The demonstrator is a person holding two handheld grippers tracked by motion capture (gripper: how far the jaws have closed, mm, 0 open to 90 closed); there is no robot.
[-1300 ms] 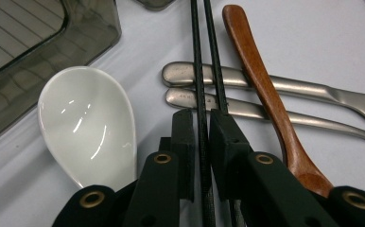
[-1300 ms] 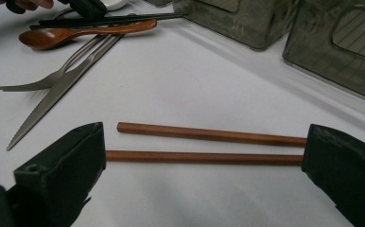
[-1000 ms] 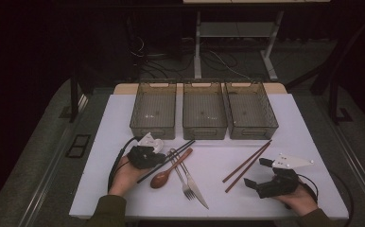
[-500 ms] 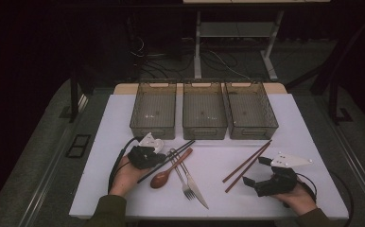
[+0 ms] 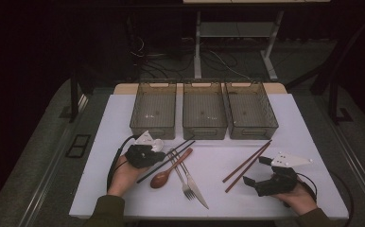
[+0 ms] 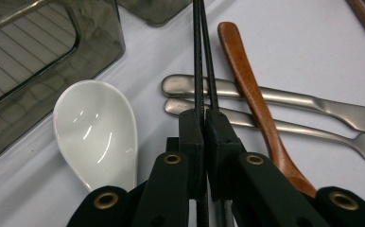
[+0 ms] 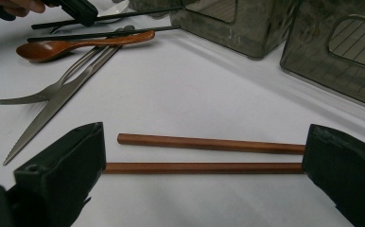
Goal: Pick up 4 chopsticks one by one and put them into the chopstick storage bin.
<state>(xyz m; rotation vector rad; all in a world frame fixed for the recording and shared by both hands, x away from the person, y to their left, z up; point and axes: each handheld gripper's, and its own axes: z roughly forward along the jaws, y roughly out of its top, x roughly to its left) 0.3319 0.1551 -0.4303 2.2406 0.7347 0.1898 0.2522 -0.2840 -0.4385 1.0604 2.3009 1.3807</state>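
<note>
Black chopsticks [image 6: 201, 56] are clamped between the jaws of the left gripper [image 6: 204, 125], which stand pressed together on the thin pair; in the high view these chopsticks [image 5: 171, 154] slant across the white tabletop [image 5: 218, 198] just in front of the left basket [image 5: 154, 109], their far tips pointing toward the middle basket [image 5: 204, 109]. Taking that left basket as the landmark: a white ceramic spoon [image 6: 98, 135] lies just in front of it, right beside the left gripper [image 5: 145, 153]; a wooden spoon [image 5: 170, 174], a fork [image 5: 180, 176] and a knife [image 5: 193, 182] lie in a close bunch a little further from it, towards the person, the wooden spoon's handle crossing over the metal handles. Well away from the left basket, in front of the right basket [image 5: 250, 109], lie two brown chopsticks [image 5: 247, 164]. The right gripper [image 7: 202, 177] has its jaws wide apart, one at either side of these brown chopsticks [image 7: 204, 155], pressing on nothing
</note>
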